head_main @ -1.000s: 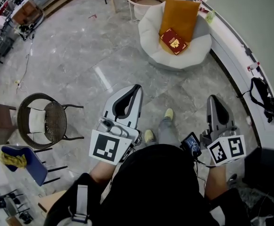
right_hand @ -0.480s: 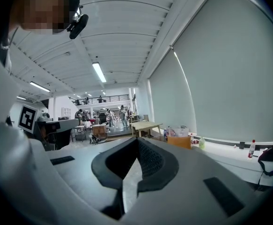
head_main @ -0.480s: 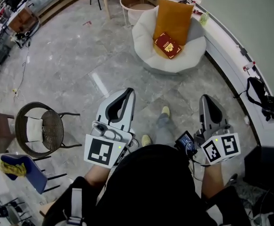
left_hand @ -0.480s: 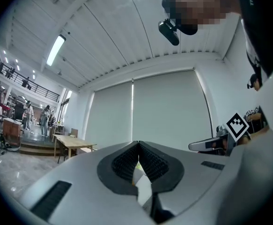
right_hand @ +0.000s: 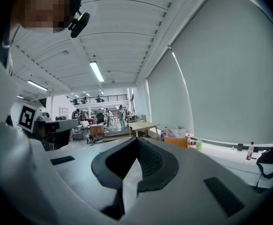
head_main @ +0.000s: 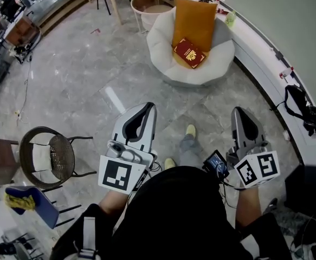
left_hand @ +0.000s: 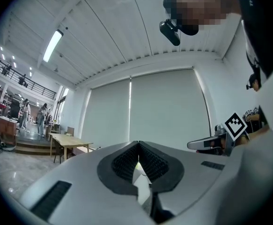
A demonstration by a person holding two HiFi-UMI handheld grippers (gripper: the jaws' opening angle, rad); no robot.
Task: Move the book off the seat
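Presently, item one: red book, lying on the white seat toward its back edge, against the foot of the orange cushion. Item two: left gripper, jaws together, nothing held. Item three: right gripper, jaws together, nothing held. Both are well apart from the seat, over the marble floor. Status, by judgement: approach only; reaching, gripping, lifting and setting the book elsewhere all remain.

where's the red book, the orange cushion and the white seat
red book (head_main: 189, 52): head view, middle of its cover
orange cushion (head_main: 193, 19): head view, middle of its front face
white seat (head_main: 193, 77): head view, bare front rim
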